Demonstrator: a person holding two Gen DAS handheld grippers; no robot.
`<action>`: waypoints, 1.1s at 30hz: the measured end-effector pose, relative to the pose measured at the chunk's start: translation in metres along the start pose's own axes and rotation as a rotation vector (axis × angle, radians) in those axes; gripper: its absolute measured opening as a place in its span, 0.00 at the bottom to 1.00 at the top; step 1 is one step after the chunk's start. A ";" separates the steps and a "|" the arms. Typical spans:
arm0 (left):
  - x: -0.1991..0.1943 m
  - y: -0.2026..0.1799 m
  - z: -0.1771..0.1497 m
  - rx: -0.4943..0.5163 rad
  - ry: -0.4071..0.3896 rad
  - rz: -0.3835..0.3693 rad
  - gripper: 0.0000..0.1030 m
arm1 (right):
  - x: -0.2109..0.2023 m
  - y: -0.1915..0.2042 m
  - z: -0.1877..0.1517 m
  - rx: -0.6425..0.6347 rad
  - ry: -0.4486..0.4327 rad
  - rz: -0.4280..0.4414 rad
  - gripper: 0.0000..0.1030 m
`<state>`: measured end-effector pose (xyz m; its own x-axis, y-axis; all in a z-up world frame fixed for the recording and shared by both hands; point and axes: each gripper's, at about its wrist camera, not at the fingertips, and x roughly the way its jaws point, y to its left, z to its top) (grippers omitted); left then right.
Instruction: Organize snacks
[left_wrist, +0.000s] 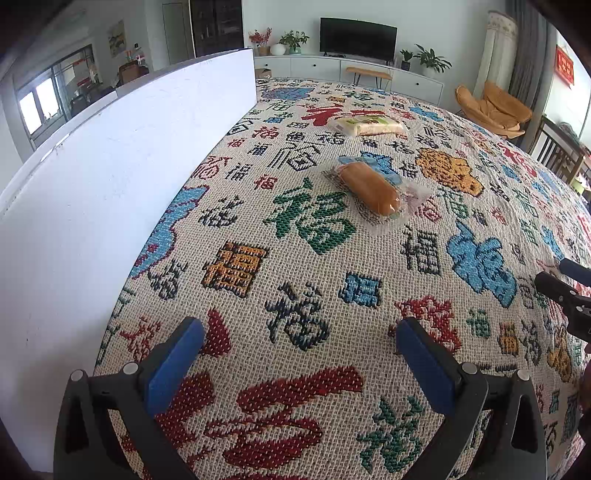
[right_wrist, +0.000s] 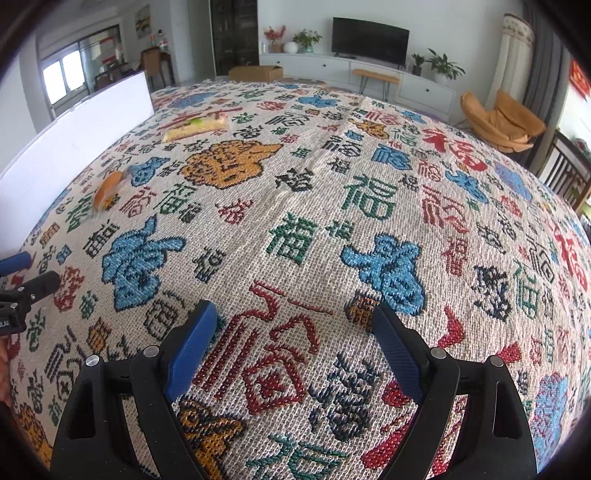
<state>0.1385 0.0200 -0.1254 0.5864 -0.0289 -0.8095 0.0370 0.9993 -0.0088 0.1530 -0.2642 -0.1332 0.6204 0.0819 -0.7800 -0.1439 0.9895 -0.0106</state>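
- A living room lies behind: a dark flat television on a long white cabinet, potted plants, and a tan cushioned chair at the right.
- The work surface is a coarse woven tablecloth, cream ground with blocky characters stitched in red, green, blue, black and ochre; the weave is nubbly and thick.
- A smooth, flat white board stands upright along the cloth's left edge.
- A bread roll, oblong and golden brown, lies sealed in a clear crinkled plastic wrapper on the cloth, near the middle and right of the board.
- A flat rectangular snack packet, pale with a green printed label, lies farther back, apart from the roll.
- The left gripper has black plastic arms with blue textured pads; its jaws are spread wide with only cloth between them.
- The right gripper, of the same make, also has its jaws spread wide and holds nothing; both snacks lie well away to its left.
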 end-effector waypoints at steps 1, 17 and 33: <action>0.000 0.000 0.000 0.000 0.000 0.000 1.00 | 0.000 0.000 0.000 0.000 0.000 0.000 0.85; 0.028 0.000 0.039 -0.037 -0.006 0.025 1.00 | 0.001 0.000 0.000 0.003 0.001 0.001 0.86; 0.029 0.000 0.040 -0.033 -0.006 0.028 1.00 | 0.001 -0.001 0.000 0.006 0.001 0.002 0.87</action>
<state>0.1878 0.0180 -0.1250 0.5918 -0.0012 -0.8061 -0.0060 1.0000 -0.0059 0.1537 -0.2652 -0.1339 0.6191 0.0839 -0.7808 -0.1407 0.9900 -0.0051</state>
